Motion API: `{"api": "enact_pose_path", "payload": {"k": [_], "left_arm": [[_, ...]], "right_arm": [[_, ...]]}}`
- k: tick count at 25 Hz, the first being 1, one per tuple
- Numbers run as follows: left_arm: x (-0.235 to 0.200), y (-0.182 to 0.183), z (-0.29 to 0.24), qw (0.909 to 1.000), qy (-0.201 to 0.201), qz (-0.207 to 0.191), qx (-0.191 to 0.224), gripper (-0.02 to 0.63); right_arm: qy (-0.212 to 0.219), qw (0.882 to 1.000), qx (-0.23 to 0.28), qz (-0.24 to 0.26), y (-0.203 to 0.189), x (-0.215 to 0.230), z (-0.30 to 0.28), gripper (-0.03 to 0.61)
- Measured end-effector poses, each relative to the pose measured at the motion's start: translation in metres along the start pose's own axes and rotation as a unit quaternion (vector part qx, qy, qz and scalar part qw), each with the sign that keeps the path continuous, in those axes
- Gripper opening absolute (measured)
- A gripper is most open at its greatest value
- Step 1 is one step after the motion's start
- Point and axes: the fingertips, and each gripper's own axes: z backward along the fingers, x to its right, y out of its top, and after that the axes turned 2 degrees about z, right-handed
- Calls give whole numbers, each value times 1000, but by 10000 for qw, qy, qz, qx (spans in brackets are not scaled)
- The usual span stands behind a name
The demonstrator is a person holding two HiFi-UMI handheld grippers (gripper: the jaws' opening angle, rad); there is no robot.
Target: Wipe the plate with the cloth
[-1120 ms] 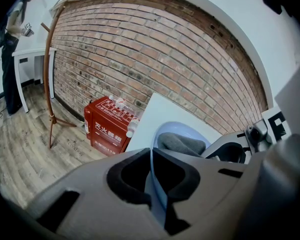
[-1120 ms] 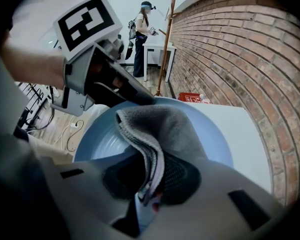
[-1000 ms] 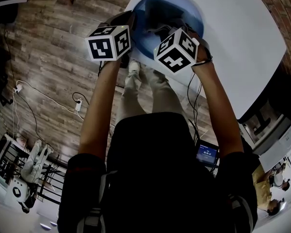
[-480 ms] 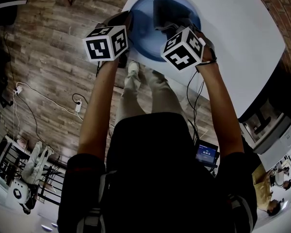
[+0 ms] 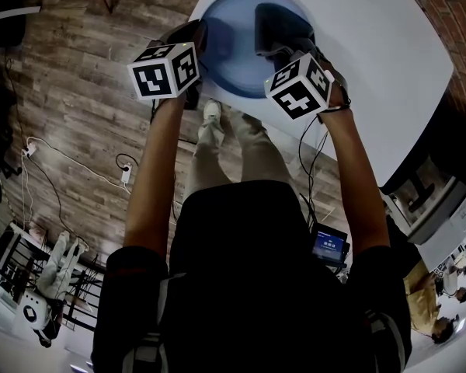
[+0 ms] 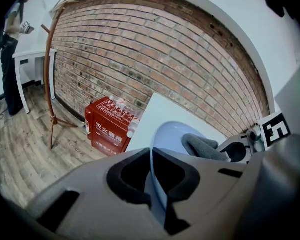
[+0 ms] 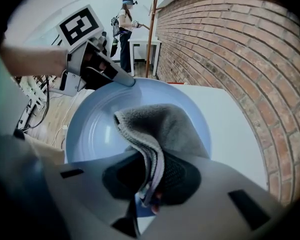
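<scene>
At near edge of table (image 5: pixel 373 61): plate (image 5: pixel 233 53), rim clamped at 9 o'clock in left gripper (image 5: pixel 193 41), jaws narrow. Cloth (image 5: pixel 278 23) at 2 o'clock on plate, pinched in right gripper (image 5: pixel 299 53). Risks, judged: thin rim slipping from jaws under wiping pressure, plate tipping off edge; cloth pulling free. Print: red box (image 6: pixel 108 129), white Chinese characters, lower line ending 119.

The rim of the pale blue plate (image 6: pixel 168 133) is clamped between the left tongs (image 6: pixel 152 156). A grey cloth (image 6: pixel 202 146) is seen on it, with white bench (image 6: pixel 162 108), red box (image 6: pixel 109 126) and brick wall (image 6: pixel 155 49) behind.
</scene>
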Motion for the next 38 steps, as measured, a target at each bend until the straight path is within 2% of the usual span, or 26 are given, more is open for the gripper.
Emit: {"api": "enact_pose_path", "payload": {"k": [9,14,18,25,28,38], "left_arm": [[2,-1,0,9999,-30,111,24,29],[7,-6,-1,9997,-144,133,-126,30],[6,-4,4,9998,-115,160,-45,31],[8,3,19,9998,-98,159,46,31],[9,10,25,9996,-115,216,138,31],[29,19,51,9992,-349,-121,178,29]], "right_arm": [[-14,10000,49,-73,-7,-2,2,54],[10,9998,138,-155,-7,-1,3,54],[148,9994,182,-270,-5,-2,3,54],[393,9947,430,-841,-1,0,13,54],[322,9933,501,-992,1,3,19,53],[156,9820,801,-1705,7,4,48,54]]}}
